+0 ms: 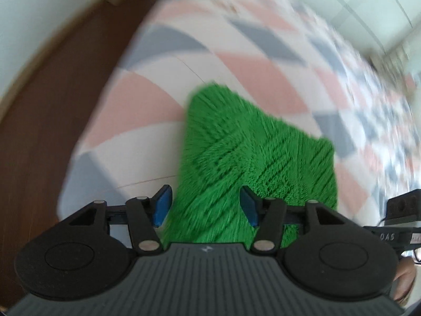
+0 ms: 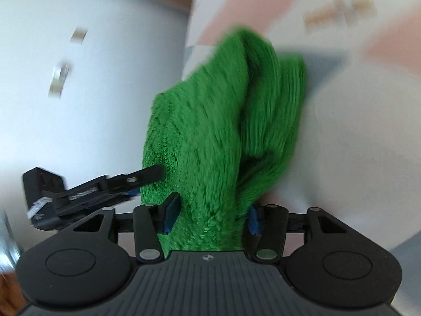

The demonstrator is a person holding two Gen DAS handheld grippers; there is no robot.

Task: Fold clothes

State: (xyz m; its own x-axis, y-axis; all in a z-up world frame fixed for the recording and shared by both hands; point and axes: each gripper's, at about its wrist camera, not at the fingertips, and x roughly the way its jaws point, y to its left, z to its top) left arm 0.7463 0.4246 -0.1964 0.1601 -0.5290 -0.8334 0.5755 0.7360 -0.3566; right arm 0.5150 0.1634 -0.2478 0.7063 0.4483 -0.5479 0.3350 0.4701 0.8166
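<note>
Left wrist view: left gripper (image 1: pixel 205 205) jaws apart above the fuzzy green folded cloth (image 1: pixel 257 152), lower centre, on the pink-grey patterned bedspread (image 1: pixel 163 84). Right gripper (image 2: pixel 210 216), jaws apart, straddles bunched cloth. Risk: released layers may spring open.

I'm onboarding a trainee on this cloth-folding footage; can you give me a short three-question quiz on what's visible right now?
1. True or false: the fingers of the left gripper are pressed together.
2. The green cloth lies on: A) a glass table B) a patterned bedspread C) a metal tray.
3. Which wrist view shows the cloth bunched into raised folds?
Key: 1 false, they stand apart; 2 B; 3 the right wrist view.
</note>
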